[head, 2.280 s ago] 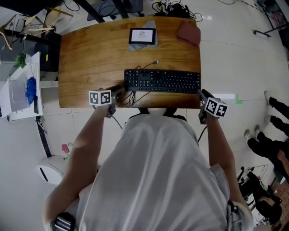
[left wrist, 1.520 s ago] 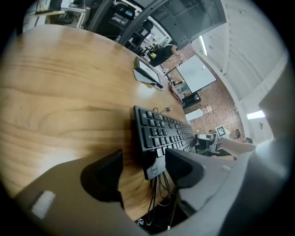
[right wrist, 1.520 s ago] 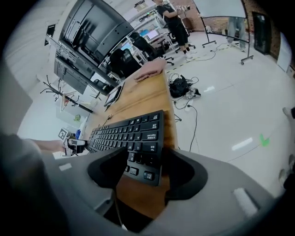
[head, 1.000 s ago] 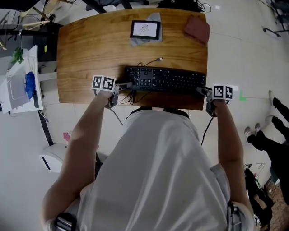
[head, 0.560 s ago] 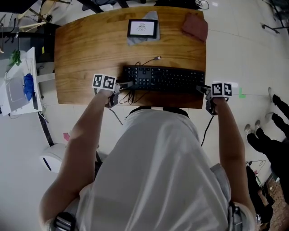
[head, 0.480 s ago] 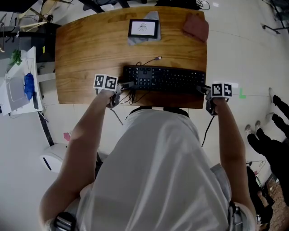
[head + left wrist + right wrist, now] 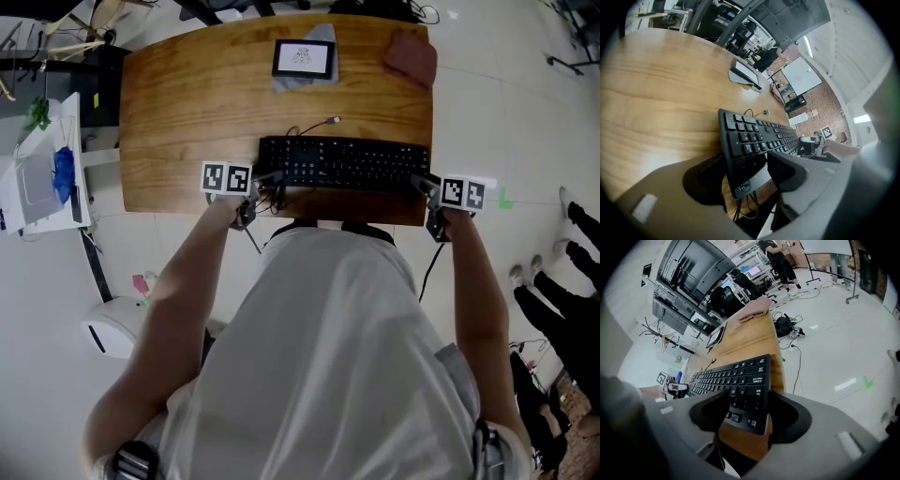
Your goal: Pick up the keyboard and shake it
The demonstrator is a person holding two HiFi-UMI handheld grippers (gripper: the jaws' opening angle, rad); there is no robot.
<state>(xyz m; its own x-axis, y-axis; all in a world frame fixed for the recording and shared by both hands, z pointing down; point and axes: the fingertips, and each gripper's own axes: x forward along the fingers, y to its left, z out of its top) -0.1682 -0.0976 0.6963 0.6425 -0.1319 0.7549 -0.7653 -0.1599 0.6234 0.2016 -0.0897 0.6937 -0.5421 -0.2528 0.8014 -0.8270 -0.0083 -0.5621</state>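
Keyboard [image 7: 344, 164]: it is black and lies lengthwise along the near edge of the wooden table [image 7: 187, 112], right in front of you, and you have one gripper at each short end.

Your left gripper [image 7: 265, 178] comes in from the left. In the left gripper view its jaws are closed onto the keyboard's left end, with the dark pads [image 7: 787, 171] pressed against the front and back long edges and the logo corner sticking out between them.

Your right gripper [image 7: 420, 184] does the same on the other side. In the right gripper view its pads [image 7: 787, 416] bear on both long edges of the keyboard's right end, and the last columns of keys sit between the jaws.

You cannot tell from these views whether the keyboard is clear of the wood or resting on it.

A thin cable [image 7: 314, 127] curls out behind the keyboard's left part and ends in a plug lying loose on the table. More cable hangs in loops under the left end, over the table's edge.

Farther back on the table, well apart from the keyboard, a small tablet [image 7: 303, 58] stands near the middle. A reddish-brown cloth [image 7: 411, 58] lies at the far right corner.
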